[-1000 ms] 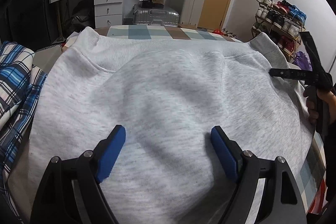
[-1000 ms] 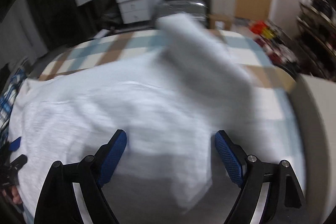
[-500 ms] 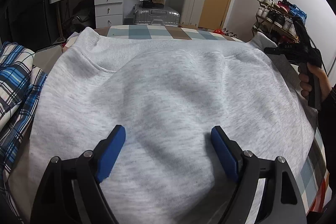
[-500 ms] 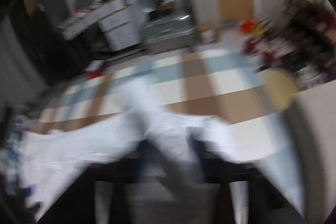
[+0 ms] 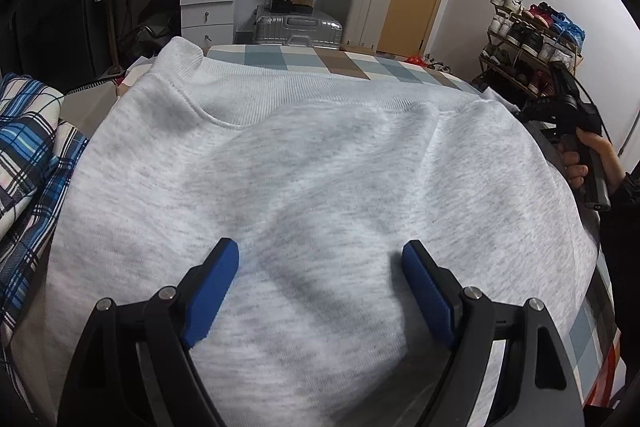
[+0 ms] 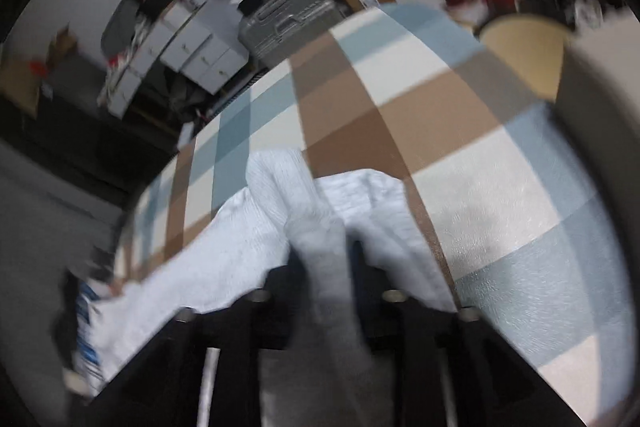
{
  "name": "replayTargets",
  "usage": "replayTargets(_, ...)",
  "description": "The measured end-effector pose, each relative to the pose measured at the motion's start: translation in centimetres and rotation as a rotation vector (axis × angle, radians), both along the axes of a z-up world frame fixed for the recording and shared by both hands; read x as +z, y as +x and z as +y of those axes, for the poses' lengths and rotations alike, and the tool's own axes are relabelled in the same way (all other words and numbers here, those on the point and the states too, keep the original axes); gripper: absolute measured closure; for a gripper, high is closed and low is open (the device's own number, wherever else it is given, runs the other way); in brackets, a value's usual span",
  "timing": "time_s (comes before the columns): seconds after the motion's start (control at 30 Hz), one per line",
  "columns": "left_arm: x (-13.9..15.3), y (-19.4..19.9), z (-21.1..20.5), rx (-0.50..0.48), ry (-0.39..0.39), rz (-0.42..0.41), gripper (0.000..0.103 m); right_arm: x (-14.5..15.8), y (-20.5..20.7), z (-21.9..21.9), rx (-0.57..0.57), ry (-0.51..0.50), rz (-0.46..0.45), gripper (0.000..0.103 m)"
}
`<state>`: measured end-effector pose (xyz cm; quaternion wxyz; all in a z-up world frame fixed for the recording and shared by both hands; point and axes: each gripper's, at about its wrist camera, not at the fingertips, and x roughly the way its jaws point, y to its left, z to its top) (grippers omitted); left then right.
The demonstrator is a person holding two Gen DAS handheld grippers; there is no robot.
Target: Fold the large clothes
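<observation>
A light grey sweatshirt point(image 5: 320, 195) lies spread flat over a checked bedcover point(image 6: 460, 131), filling most of the left wrist view, with its ribbed hem band running across the far side. The left gripper point(image 5: 320, 263) hangs above the near part of the sweatshirt, its blue-padded fingers point(image 5: 212, 283) spread wide with nothing between them. At the right edge of that view the right gripper point(image 5: 560, 107) is held in a hand point(image 5: 580, 163) just beside the sweatshirt's far right corner. The right wrist view is blurred, but it shows the right gripper's fingers drawn narrow and pinched on a bunched ribbed part of the sweatshirt point(image 6: 320, 239), which stands up between them above the bedcover. A blue plaid cloth point(image 5: 24, 155) lies at the left, touching the sweatshirt's edge. Far off stand a silver suitcase point(image 5: 298, 27), a white set of drawers point(image 5: 206, 7) and a shoe rack point(image 5: 532, 39).
</observation>
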<state>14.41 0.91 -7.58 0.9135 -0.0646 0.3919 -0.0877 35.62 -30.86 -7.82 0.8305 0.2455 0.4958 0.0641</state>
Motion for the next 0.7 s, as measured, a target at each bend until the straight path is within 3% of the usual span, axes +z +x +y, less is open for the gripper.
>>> replayTargets(0.07,0.0,0.0,0.0,0.0,0.0,0.0,0.023,1.4,-1.1,0.8,-0.003,-0.075,-0.012,0.048)
replayTargets(0.27,0.0,0.0,0.0,0.0,0.001,0.0,0.023,5.5,-8.7,2.9,0.053,-0.234,-0.175,0.026)
replayTargets(0.4,0.0,0.1,-0.1,0.0,0.007,0.0,0.023,6.2,-13.5,5.9,0.18,-0.268,-0.234,0.022)
replayTargets(0.5,-0.1,0.1,-0.1,0.0,0.008,0.0,0.023,5.0,-16.0,8.9,0.296,-0.271,-0.21,0.021)
replayTargets(0.7,-0.1,0.2,-0.1,0.0,0.011,0.0,0.023,1.7,-18.0,12.1,0.338,-0.324,-0.174,0.017)
